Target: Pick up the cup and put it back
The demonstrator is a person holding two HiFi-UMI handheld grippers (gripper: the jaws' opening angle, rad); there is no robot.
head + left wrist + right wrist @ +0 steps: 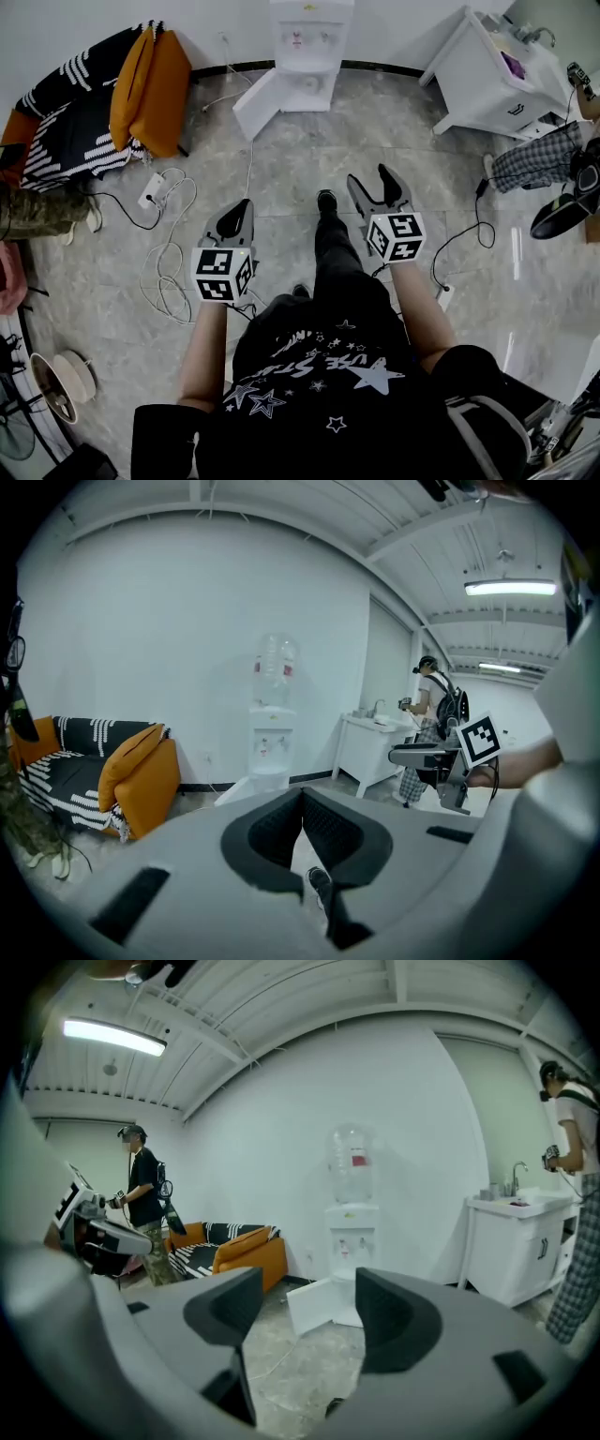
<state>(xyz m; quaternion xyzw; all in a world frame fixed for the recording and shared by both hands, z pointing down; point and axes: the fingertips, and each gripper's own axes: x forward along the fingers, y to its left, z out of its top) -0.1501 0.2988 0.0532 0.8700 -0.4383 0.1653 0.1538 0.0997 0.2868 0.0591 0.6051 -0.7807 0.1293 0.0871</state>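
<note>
I make out no cup in any view. Both grippers hang in front of the person over the grey floor. My left gripper has its jaws together with nothing between them; its own view shows the dark pads meeting. My right gripper stands open and empty, and in its own view a wide gap shows floor between the pads. Both point toward a white water dispenser by the far wall, which shows with its bottle in the left gripper view and the right gripper view.
The dispenser's lower door lies swung open on the floor. A white sink cabinet stands at the right, a sofa with orange cushions at the left. Cables and a power strip lie on the floor. Other people stand nearby.
</note>
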